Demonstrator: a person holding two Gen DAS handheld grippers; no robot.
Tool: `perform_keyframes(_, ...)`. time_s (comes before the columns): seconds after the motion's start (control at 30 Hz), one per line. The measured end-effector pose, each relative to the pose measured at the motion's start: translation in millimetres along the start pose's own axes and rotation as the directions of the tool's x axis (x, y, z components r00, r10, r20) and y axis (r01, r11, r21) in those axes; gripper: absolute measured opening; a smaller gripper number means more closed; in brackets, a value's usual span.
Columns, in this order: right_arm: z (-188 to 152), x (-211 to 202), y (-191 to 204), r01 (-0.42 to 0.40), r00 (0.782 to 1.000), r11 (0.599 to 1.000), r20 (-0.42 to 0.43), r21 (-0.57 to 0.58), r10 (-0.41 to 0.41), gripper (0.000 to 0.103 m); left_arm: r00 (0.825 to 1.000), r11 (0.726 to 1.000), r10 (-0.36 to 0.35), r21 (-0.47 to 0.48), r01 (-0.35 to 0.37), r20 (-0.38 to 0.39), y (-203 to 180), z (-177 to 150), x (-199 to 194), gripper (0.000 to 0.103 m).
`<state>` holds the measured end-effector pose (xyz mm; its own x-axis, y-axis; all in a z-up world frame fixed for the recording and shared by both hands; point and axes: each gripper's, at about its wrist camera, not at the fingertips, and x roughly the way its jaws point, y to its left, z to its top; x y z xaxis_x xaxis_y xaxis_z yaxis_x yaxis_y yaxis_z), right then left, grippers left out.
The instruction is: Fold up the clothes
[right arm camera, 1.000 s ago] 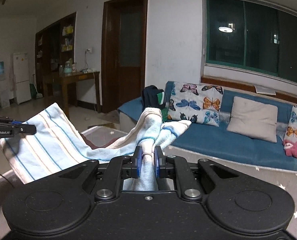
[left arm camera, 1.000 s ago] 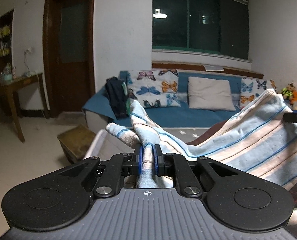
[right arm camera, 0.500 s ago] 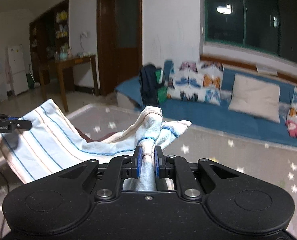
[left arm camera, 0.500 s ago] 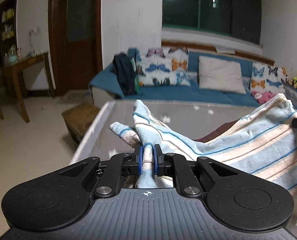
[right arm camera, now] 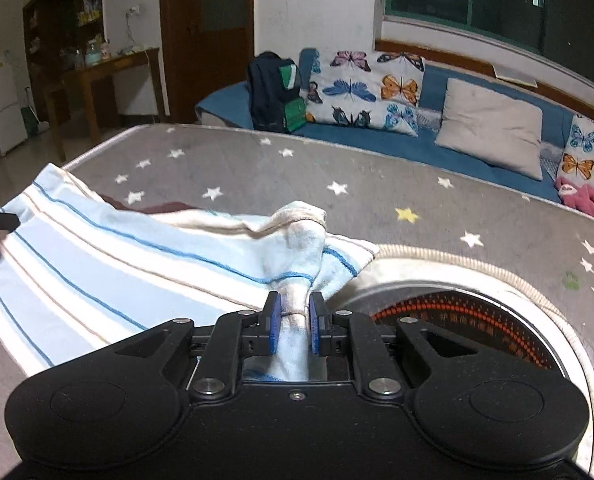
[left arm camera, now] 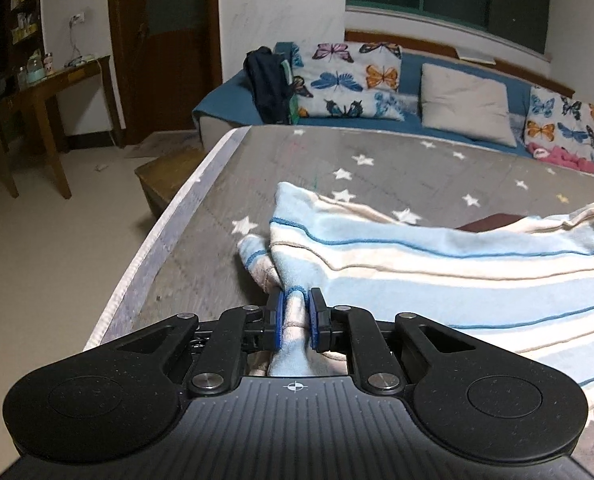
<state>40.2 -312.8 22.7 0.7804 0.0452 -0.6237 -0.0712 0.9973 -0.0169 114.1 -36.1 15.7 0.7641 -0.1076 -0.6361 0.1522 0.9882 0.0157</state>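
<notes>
1. Slippage is the main risk: left gripper [left arm camera: 295, 314] and right gripper [right arm camera: 294, 316] each pinch only a bunched corner of the pale blue-and-cream striped fleece garment [left arm camera: 437, 276], which sags between them over the grey star-patterned tabletop [left arm camera: 397, 168].
2. Uneven lowering would skew the fold.
3. Round heater grille [right arm camera: 469, 320] sits just beside the right corner; dark maroon cloth [left arm camera: 485, 222] lies underneath.

Maroon cloth [left arm camera: 493, 219] mostly buried under towel [left arm camera: 437, 272]; shape unclear. Heater [right arm camera: 457, 320] part-hidden behind right gripper [right arm camera: 294, 322]. Towel's near edge cut off by gripper bodies.

Striped towel [right arm camera: 145, 264] bunched between right gripper [right arm camera: 295, 322] fingers [right arm camera: 273, 322]
</notes>
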Motion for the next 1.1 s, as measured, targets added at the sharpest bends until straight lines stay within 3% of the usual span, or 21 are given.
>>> perform_keyframes(0.2, 0, -19, 4, 0.029, 0.999, 1.0, 0.017, -0.01, -0.029, 0.02, 1.0, 1.0, 0.022, 0.005, -0.022, -0.012, 1, -4, 3, 0.026)
perform_keyframes(0.4, -4, -53, 17, -0.001, 0.998, 1.0, 0.058, -0.027, 0.002, 0.026, 0.999, 0.999, 0.038, 0.015, -0.038, -0.003, 0, -4, -4, 0.026)
perform_keyframes(0.47, -3, -37, 5, -0.037, 0.998, 0.999, 0.052, -0.037, 0.039, 0.027, 0.999, 0.999, 0.045, 0.02, -0.045, 0.002, -1, -4, -8, 0.026)
perform_keyframes(0.63, -18, -37, 18, -0.086, 0.996, 0.995, 0.016, -0.058, 0.087, 0.031, 0.999, 0.999, 0.038, 0.025, -0.038, 0.008, -3, -8, -19, 0.029)
perform_keyframes(0.9, -28, -42, 19, -0.078, 0.997, 0.996, 0.001, -0.05, 0.078, 0.035, 0.999, 0.999, 0.037, 0.018, -0.037, 0.019, -3, -19, -38, 0.034)
perform_keyframes(1.1, -36, -49, 18, -0.06, 0.998, 0.997, -0.006, -0.044, 0.06, 0.045, 0.998, 0.998, 0.05, 0.028, -0.051, 0.048, -4, -29, -55, 0.042)
